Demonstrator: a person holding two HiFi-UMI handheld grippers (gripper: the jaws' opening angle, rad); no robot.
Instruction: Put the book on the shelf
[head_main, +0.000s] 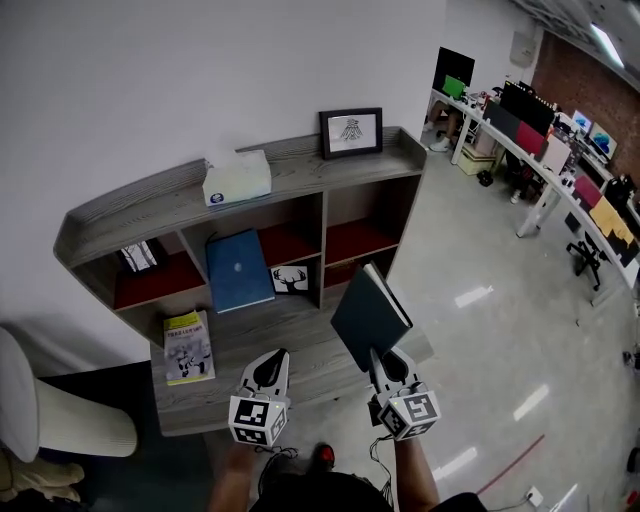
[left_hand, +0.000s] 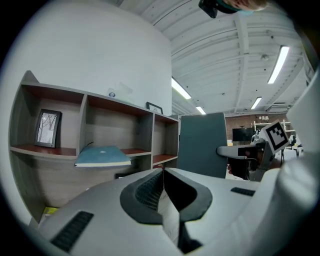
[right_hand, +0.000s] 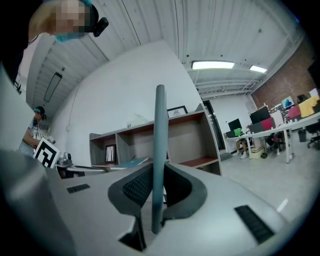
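Observation:
A dark teal book (head_main: 368, 314) stands upright with its lower edge clamped in my right gripper (head_main: 385, 362), in front of the shelf's right-hand compartments. In the right gripper view the book (right_hand: 159, 145) shows edge-on between the pressed pads, with my right gripper (right_hand: 157, 176) shut on it. My left gripper (head_main: 272, 364) hovers over the shelf's lower ledge, left of the book, shut and empty; its view shows the jaws of my left gripper (left_hand: 162, 172) closed together. The grey wooden shelf (head_main: 300, 158) has several red-floored compartments.
A blue book (head_main: 238, 270) sticks out of the middle compartment. A yellow-green booklet (head_main: 188, 347) lies on the lower ledge. A tissue box (head_main: 237, 177) and a framed picture (head_main: 350, 131) stand on top. A white chair (head_main: 60, 420) is at left, desks (head_main: 560, 170) at right.

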